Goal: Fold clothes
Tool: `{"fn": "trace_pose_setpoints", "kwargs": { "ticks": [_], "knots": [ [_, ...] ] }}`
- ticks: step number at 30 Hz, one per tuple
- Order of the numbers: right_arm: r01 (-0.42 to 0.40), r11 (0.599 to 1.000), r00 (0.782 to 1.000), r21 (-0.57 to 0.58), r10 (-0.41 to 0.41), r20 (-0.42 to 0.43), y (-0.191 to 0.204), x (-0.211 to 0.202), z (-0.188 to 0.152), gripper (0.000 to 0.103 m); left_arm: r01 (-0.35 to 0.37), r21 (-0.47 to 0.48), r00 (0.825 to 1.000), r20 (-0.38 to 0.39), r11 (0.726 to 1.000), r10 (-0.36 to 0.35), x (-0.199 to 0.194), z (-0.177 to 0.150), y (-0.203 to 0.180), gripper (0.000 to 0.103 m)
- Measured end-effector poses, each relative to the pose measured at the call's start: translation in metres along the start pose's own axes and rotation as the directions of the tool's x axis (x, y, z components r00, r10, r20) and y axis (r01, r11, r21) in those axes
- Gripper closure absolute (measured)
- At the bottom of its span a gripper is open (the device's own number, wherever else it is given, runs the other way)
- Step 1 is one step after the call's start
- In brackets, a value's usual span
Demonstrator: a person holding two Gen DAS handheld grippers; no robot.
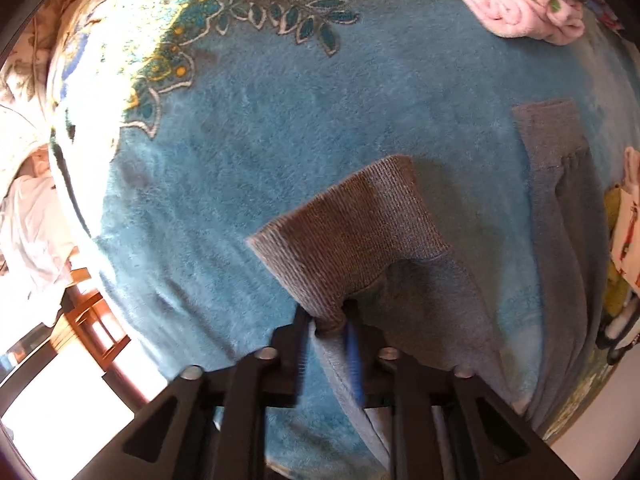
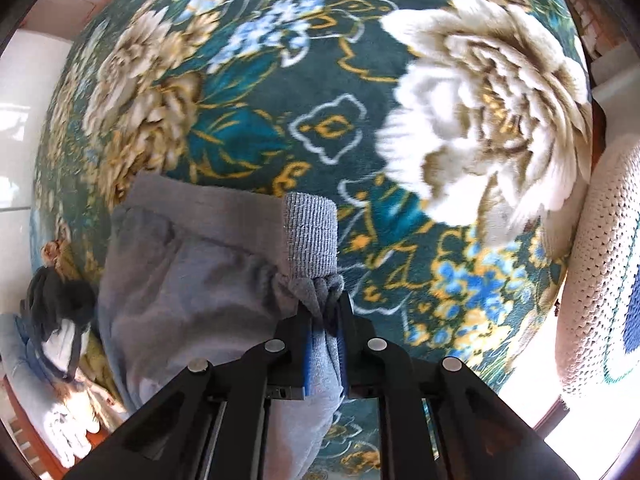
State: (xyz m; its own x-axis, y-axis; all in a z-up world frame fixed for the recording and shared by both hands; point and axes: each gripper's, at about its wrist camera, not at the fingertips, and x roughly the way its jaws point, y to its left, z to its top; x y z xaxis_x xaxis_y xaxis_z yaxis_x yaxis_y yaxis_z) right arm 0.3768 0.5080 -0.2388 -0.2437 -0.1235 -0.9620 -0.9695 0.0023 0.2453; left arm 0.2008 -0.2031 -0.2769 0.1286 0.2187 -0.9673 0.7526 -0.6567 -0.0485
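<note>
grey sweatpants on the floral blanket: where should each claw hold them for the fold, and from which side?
Hold the grey sweatpants just behind each ribbed cuff, coming from above. There the fabric gathers into a narrow bunch that fits between the pads, and the cuff is thicker than the leg. The left claw and right claw are pinched there now, over the blanket.

Sweatpants (image 2: 180, 264) lie on the blanket (image 2: 320, 92), perhaps partly lifted.

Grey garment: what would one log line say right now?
left gripper: shut on garment | right gripper: shut on garment | blanket: underneath
</note>
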Motion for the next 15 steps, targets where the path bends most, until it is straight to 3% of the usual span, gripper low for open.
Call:
{"fn": "trace_pose_setpoints", "kwargs": {
  "ticks": [3, 5, 7, 11, 12, 15],
  "knots": [
    [0.04, 0.999, 0.999, -0.025, -0.039, 0.017, 0.0, -0.016, 0.004, 0.087, -0.005, -0.031, 1.0, 0.024, 1.0, 0.006, -0.019, -0.002, 0.008, 0.046],
    [0.013, 1.0, 0.999, -0.019, -0.013, 0.036, -0.002, -0.028, 0.011, 0.085, 0.007, -0.058, 0.999, 0.046, 0.998, -0.004, -0.032, -0.005, 0.012, 0.044],
    [-0.023, 0.999, 0.999, -0.042, 0.025, 0.048, 0.005, -0.036, 0.02, 0.076, 0.023, -0.073, 0.998, 0.066, 0.997, -0.018, -0.043, -0.008, 0.011, 0.043],
    [-0.081, 0.987, 0.996, -0.139, 0.087, 0.033, 0.055, -0.025, 0.059, 0.071, 0.006, -0.052, 0.995, 0.099, 0.999, -0.001, -0.055, -0.025, -0.003, 0.041],
    [-0.089, 0.984, 0.995, -0.157, 0.094, 0.024, 0.074, -0.016, 0.061, 0.068, 0.002, -0.044, 0.995, 0.102, 0.999, 0.002, -0.057, -0.028, -0.014, 0.041],
    [-0.131, 0.971, 0.991, -0.201, 0.125, -0.041, 0.112, 0.011, 0.069, 0.067, 0.014, -0.025, 0.996, 0.088, 1.0, -0.012, -0.059, -0.02, -0.095, 0.041]
  ]
}}
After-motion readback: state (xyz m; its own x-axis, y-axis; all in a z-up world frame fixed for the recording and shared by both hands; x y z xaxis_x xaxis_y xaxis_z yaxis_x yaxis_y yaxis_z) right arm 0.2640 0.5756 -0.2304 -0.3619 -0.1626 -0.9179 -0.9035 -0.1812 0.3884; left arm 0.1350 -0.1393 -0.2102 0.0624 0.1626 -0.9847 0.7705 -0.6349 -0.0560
